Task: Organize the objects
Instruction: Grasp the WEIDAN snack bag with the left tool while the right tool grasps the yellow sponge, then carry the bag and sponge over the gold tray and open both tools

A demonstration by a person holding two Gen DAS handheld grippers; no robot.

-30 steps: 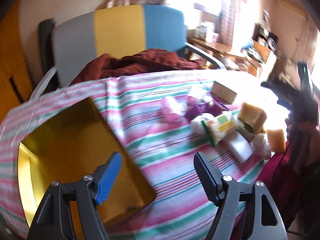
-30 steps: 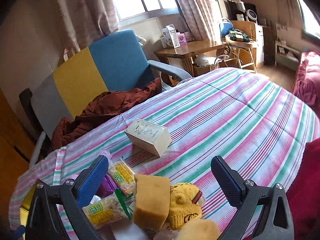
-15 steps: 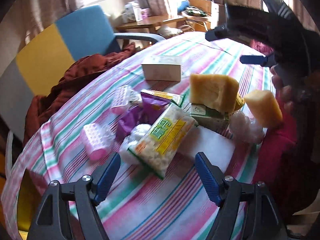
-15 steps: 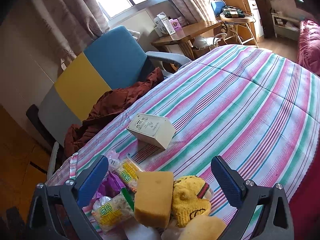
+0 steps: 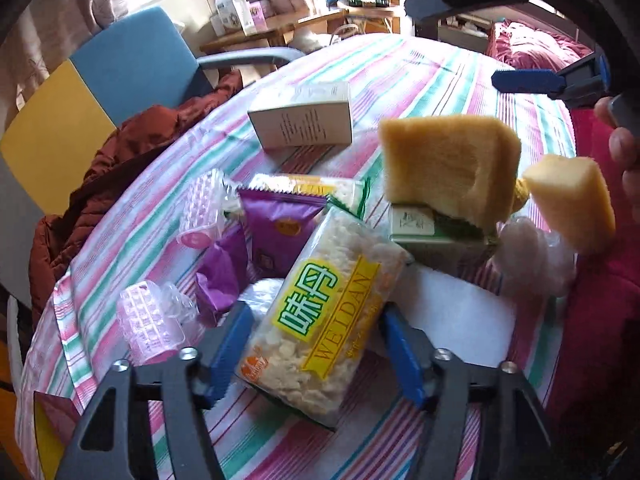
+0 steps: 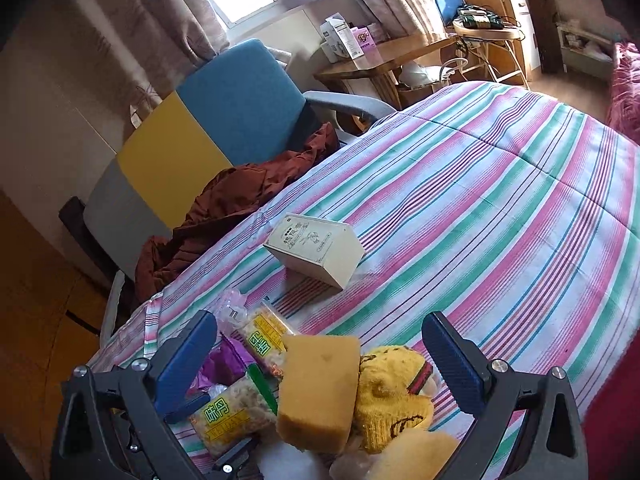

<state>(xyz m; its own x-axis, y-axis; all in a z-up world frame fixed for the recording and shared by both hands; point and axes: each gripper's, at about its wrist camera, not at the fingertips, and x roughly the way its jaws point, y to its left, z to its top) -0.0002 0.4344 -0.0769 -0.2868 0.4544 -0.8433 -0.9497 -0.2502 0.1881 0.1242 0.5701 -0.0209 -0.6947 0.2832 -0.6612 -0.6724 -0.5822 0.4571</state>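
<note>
A clear snack pack [image 5: 320,320] of pale crackers with a yellow-green label lies at the near end of a pile on the striped tablecloth [image 5: 440,76]. My left gripper [image 5: 312,340] is open, one blue finger on each side of that pack. Behind it are purple packets [image 5: 280,228], a second snack pack [image 5: 312,184], a large yellow sponge [image 5: 448,168] leaning on a green-white carton [image 5: 432,236], and a smaller sponge [image 5: 572,204]. My right gripper [image 6: 320,360] hangs open above the pile, holding nothing, with the large sponge [image 6: 316,392] and a yellow knit hat [image 6: 392,396] below it.
A beige box [image 6: 316,248] lies alone beyond the pile. Two pink ribbed rollers in plastic [image 5: 148,320] sit to the left. A gold box corner [image 5: 44,440] shows at the lower left. A chair [image 6: 224,120] with a rust jacket [image 6: 240,200] stands behind the table.
My left gripper swung right from the gold box to the pile and came down around the snack pack. The right gripper tilted slightly and stayed open over the pile.
</note>
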